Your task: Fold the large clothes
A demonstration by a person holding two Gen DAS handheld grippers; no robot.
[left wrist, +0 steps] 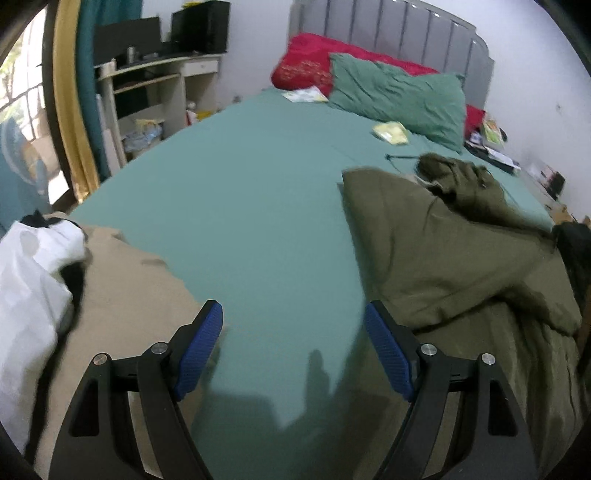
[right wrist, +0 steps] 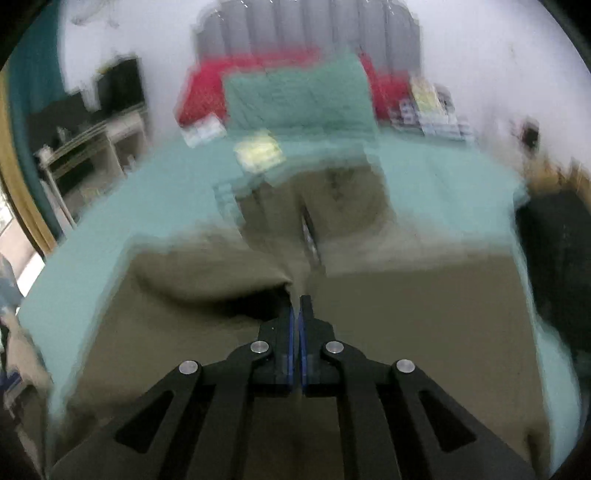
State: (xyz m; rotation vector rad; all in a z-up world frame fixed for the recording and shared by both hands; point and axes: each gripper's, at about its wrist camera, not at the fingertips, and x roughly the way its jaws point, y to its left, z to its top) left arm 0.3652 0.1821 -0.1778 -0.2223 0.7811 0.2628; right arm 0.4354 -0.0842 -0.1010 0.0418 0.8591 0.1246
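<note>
**Olive garment on teal bed, right gripper pinching it**

Bedroom: teal bed sheet (left wrist: 258, 206), grey headboard (left wrist: 399, 33), desk (left wrist: 155, 81) at left. Green pillow (left wrist: 399, 96), red blanket (left wrist: 310, 62), beige cloth (left wrist: 122, 295), white garment (left wrist: 29, 280) around. Olive garment (left wrist: 443, 251) lies rumpled right of centre. Left gripper (left wrist: 293, 347) wide open, empty. Right gripper (right wrist: 296, 314) closed on an olive fabric fold; view blurred.

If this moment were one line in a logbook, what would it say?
step: folding olive garment on bed | left gripper: open, empty | right gripper: shut at a garment fold, grip unclear | right view: blurred
</note>
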